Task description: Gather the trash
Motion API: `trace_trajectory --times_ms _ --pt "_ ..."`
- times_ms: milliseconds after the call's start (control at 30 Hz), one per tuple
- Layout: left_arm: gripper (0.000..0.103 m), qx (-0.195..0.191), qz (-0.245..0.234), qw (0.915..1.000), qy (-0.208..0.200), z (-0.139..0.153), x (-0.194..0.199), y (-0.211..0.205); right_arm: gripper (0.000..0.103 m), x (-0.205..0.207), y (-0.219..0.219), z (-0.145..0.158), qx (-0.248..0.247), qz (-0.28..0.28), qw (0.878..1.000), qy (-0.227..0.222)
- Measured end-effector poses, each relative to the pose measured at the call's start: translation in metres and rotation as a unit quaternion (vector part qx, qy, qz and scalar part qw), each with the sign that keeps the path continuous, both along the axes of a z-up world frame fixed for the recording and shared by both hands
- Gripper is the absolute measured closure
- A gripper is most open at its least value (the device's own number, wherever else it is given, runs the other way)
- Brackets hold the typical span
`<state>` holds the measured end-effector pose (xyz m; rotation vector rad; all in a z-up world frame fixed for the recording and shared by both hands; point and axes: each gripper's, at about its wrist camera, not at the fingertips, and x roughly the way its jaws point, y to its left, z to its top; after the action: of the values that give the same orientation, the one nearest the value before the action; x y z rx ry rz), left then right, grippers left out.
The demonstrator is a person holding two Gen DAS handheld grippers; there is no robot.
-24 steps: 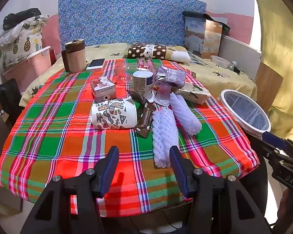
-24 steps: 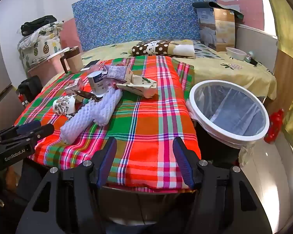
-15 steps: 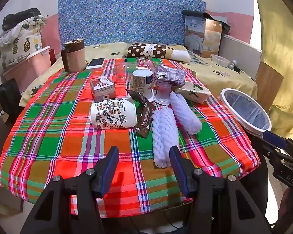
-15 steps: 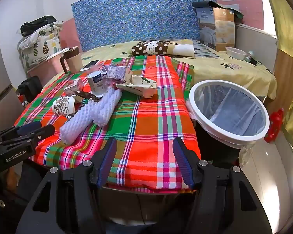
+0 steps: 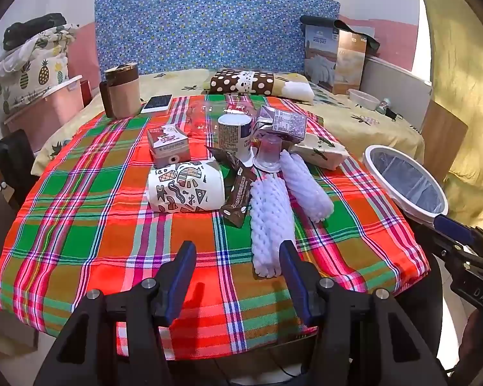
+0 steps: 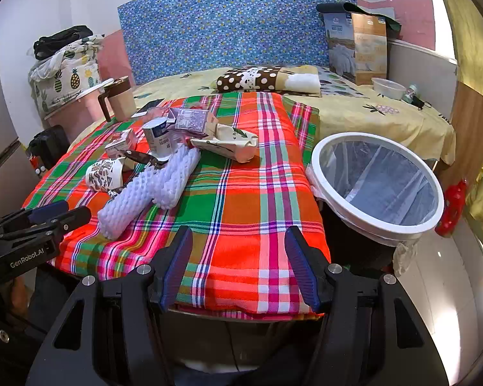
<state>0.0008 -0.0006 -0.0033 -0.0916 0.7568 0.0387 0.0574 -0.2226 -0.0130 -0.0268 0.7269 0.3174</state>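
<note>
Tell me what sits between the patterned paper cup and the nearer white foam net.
A dark brown snack wrapper lies between the patterned paper cup and the nearer white foam net, its edges against both. The left wrist view shows it best.

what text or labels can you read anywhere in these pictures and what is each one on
"GenRobot.AI": on the left gripper body, in the right wrist view.
"DAS": on the right gripper body, cut off by the edge of the left wrist view.
"WOOL QUILT": on the quilt box at the head of the bed.
Print on the brown wrapper, yogurt cup and purple carton: too small to read.
</note>
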Motion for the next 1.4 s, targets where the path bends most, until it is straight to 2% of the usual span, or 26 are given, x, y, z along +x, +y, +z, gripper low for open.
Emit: trace_trajectory --times_ms 1400 --pt "0.050 0.003 -0.002 1.0000 0.001 0.0005 0.0033 -0.0048 0.042 0.0015 -0.0007 0.0007 -0.001 -0.001 1.000 -0.001"
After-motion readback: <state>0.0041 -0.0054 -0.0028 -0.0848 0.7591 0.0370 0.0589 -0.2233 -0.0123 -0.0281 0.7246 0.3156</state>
